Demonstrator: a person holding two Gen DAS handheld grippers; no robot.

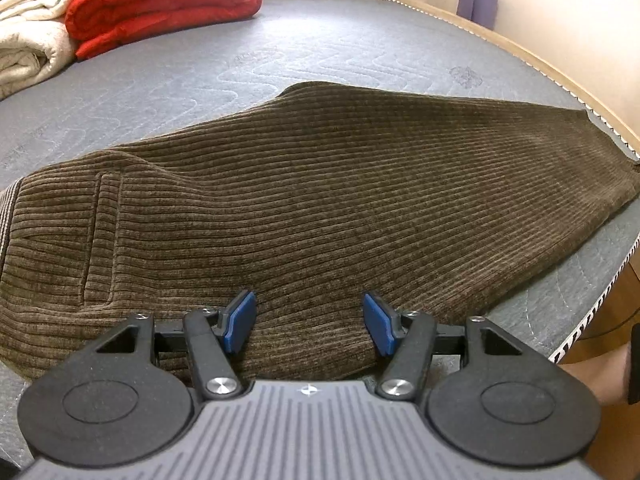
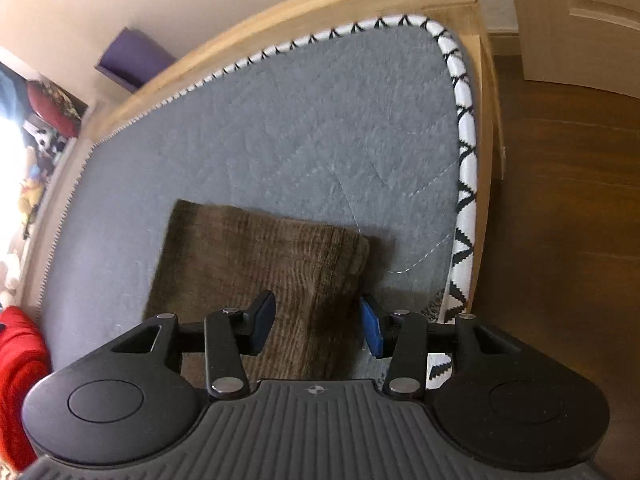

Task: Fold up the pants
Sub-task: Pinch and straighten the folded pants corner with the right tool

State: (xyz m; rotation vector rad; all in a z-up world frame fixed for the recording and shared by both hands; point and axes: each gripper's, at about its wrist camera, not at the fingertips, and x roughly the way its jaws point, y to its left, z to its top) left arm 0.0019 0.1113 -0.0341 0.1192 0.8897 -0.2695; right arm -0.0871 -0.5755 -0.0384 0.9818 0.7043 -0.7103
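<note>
The pants [image 1: 320, 200] lie flat on the bed [image 1: 200, 76]. The left claw [image 1: 310, 322] hangs over them, wide and empty. The right claw [image 2: 316, 322] is half wide over their hem, gripping nothing.

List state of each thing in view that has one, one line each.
pants: brown corduroy, lying flat on the mattress, legs together, not yet folded across
left gripper: jaws open over the near edge of the pants, nothing held
right gripper: jaws open above the leg end of the pants, nothing held
red quilt: folded, at the far side of the mattress
white blanket: rolled, beside the red quilt
</note>
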